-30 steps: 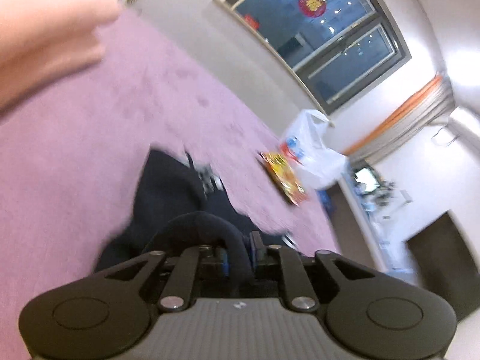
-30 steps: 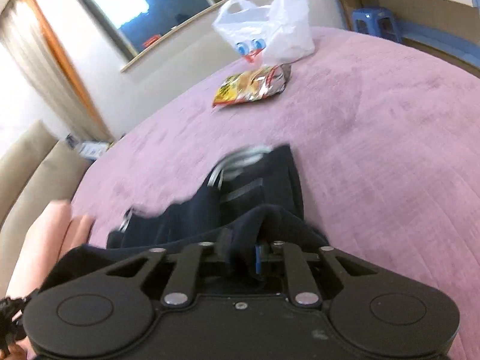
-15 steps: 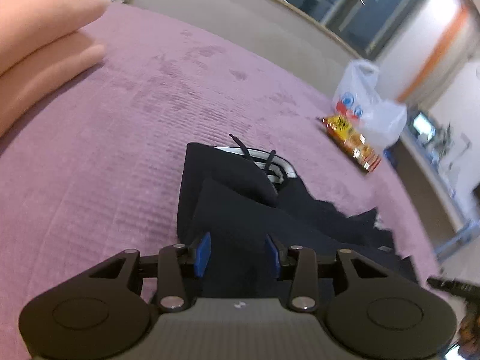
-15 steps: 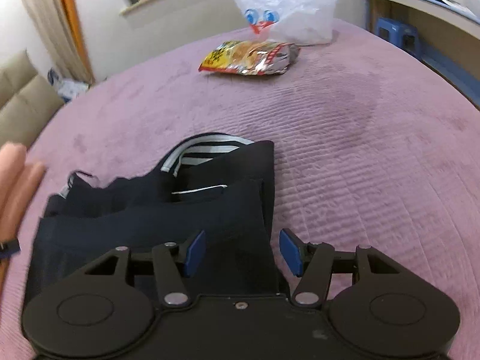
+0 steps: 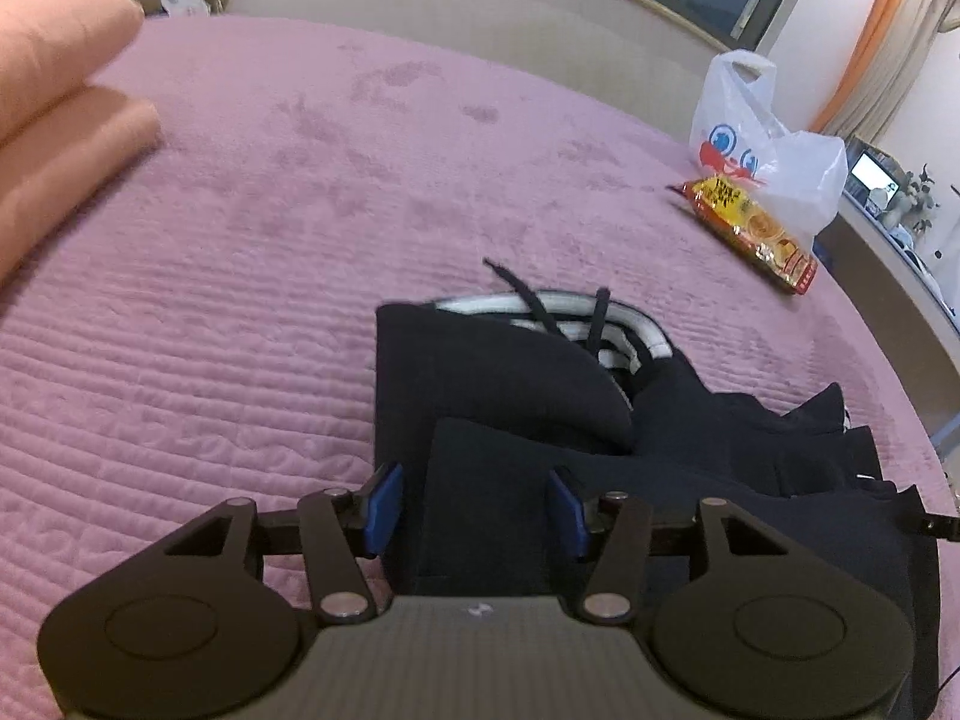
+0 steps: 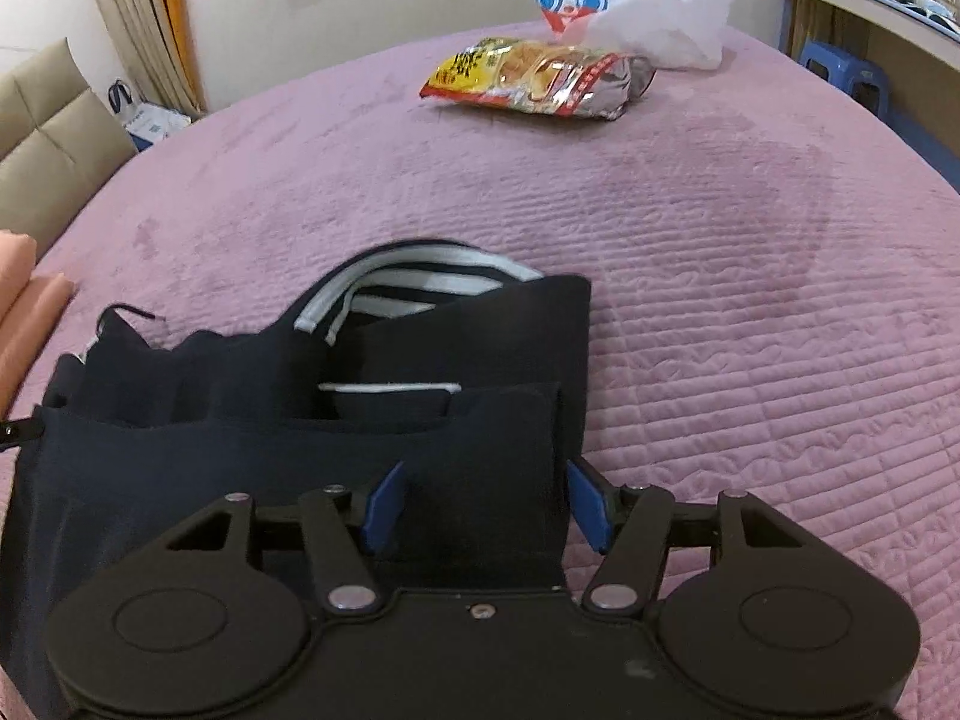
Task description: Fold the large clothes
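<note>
A dark navy garment with a grey-and-white striped collar and black drawstrings lies folded on the pink quilted bed. It also shows in the right wrist view. My left gripper is open, its blue pads spread over the garment's near left corner. My right gripper is open over the near right corner, and nothing is held. The top layer lies flat between each pair of fingers.
A yellow-red snack packet and a white plastic bag lie at the bed's far side. Folded peach cloth sits at the left. A beige headboard, a blue stool and a desk edge the bed.
Both grippers were shut on the garment one second ago. They lowered it onto the bed, opened and let go; the fold now lies flat.
</note>
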Demonstrator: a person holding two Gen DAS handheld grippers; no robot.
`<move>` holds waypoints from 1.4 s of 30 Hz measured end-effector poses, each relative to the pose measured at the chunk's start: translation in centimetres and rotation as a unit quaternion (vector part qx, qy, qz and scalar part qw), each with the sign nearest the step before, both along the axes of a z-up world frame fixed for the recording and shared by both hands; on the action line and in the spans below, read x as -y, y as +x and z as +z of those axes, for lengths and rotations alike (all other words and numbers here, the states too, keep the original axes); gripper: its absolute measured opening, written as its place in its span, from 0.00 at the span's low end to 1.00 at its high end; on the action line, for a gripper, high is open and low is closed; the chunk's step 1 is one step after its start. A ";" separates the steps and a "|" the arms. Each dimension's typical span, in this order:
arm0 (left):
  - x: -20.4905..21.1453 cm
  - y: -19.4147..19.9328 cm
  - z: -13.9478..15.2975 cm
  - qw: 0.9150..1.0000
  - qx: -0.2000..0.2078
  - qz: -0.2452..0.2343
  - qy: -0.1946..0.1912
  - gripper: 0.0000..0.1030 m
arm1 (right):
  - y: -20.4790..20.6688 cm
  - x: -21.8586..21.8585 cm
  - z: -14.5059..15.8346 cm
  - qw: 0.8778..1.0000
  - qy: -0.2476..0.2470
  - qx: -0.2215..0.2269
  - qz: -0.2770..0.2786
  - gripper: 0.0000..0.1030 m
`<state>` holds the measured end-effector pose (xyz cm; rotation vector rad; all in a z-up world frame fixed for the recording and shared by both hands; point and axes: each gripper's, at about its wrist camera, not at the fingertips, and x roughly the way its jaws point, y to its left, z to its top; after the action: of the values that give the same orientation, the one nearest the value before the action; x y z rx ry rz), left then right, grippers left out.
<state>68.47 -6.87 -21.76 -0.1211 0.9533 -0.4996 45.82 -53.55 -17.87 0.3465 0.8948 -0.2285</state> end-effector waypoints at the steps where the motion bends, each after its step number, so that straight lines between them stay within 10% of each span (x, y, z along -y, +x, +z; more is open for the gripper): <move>1: 0.1 0.2 -0.4 1.000 -0.007 0.001 -0.002 0.43 | 0.1 -0.2 -0.2 1.000 0.000 0.001 0.002 0.66; 3: 0.5 -0.4 -0.3 1.000 0.004 -0.005 0.003 0.07 | -0.2 -0.9 0.0 1.000 -0.007 0.014 0.011 0.44; 4: 0.9 -1.2 0.3 0.999 0.030 -0.011 0.023 0.07 | -0.4 -1.4 0.3 0.999 -0.018 0.020 0.017 0.18; 8: 1.8 -5.1 2.3 0.992 0.108 -0.032 0.061 0.05 | -2.2 -4.5 1.9 0.993 -0.084 0.051 0.060 0.08; 21: 0.9 -3.4 11.2 0.974 0.224 0.013 -0.046 0.05 | -0.8 -6.5 10.9 0.950 -0.242 0.185 0.063 0.05; 32: 6.7 6.5 -3.1 0.988 0.122 0.056 0.083 0.06 | 12.8 -1.7 -3.4 0.984 -0.173 0.013 0.032 0.06; 42: 5.3 5.1 1.3 0.978 0.164 0.096 0.086 0.19 | 10.8 -2.2 0.4 0.981 -0.188 0.027 0.037 0.17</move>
<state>73.60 -12.20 -20.48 0.0267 0.6485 -0.2455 56.60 -51.39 -17.44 -0.0313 0.7895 -0.3108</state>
